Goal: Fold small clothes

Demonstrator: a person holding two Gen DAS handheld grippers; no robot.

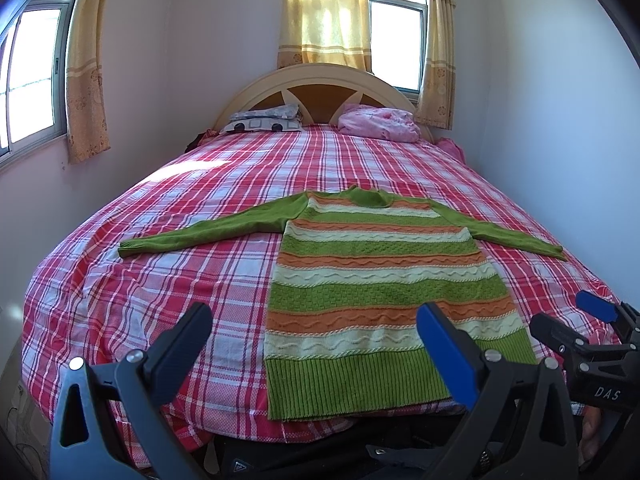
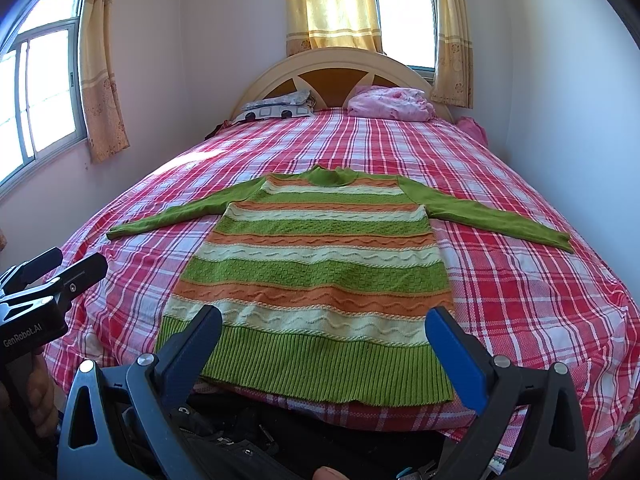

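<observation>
Left tool (image 1: 312,344) and right tool (image 2: 324,344): we hold both spread apart, empty, above hem. Striped knit sweater (image 2: 316,264) flat on plaid bed (image 2: 540,280), sleeves spread wide. No fold made yet; whole job remains, we judge.

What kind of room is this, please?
Most likely a home bedroom. A wide bed with a red plaid sheet and an arched headboard fills it, pillows lie at its head, and yellow curtains hang at the windows. A striped sweater lies spread flat.

Ribbed knit sweater (image 1: 376,280), woven bedsheet (image 1: 180,280)
</observation>
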